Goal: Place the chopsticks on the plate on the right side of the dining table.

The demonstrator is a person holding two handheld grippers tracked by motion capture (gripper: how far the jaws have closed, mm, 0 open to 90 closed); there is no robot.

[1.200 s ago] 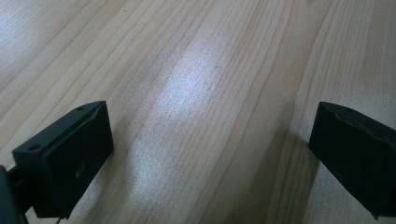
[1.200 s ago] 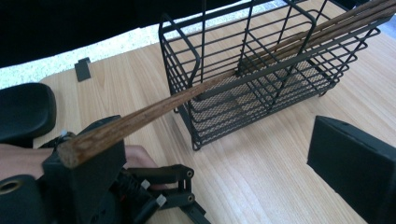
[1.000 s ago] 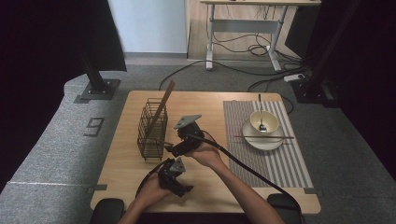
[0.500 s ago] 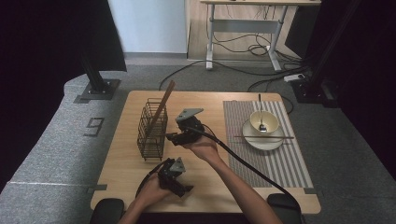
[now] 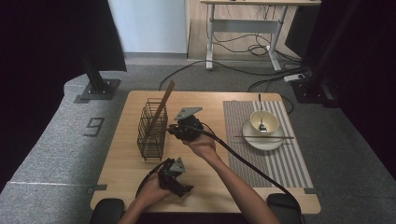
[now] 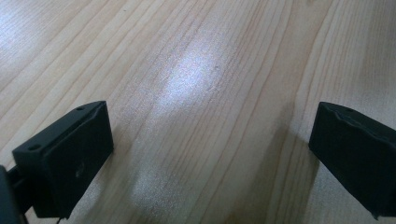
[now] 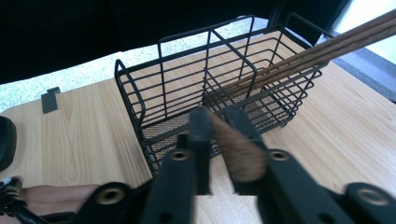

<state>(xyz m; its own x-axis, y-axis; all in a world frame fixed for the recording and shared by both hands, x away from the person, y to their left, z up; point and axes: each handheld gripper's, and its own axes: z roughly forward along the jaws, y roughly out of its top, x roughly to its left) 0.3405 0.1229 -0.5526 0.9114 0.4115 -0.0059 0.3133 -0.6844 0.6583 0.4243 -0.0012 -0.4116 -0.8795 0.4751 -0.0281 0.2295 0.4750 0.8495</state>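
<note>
- Tongs of the right gripper (image 7: 219,140) have just been closing and now clamp a brown chopstick (image 7: 238,149), just at 3 o'clock of the wire basket (image 5: 152,129).
- Left gripper (image 5: 173,175) rests with tongs apart on the bench (image 5: 121,168).
- Lifting it out looks next.

Light: even overhead – table (image 5: 140,186) bright, surroundings dark
Glare: pale sheen on the wood, left gripper view
Blur: near brown stick (image 7: 240,156) soft – right gripper view

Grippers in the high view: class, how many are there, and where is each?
2. The left gripper is near the table's front edge. The right gripper is beside the wire basket; its fingers have just been closing, with a brown stick between them.
</note>
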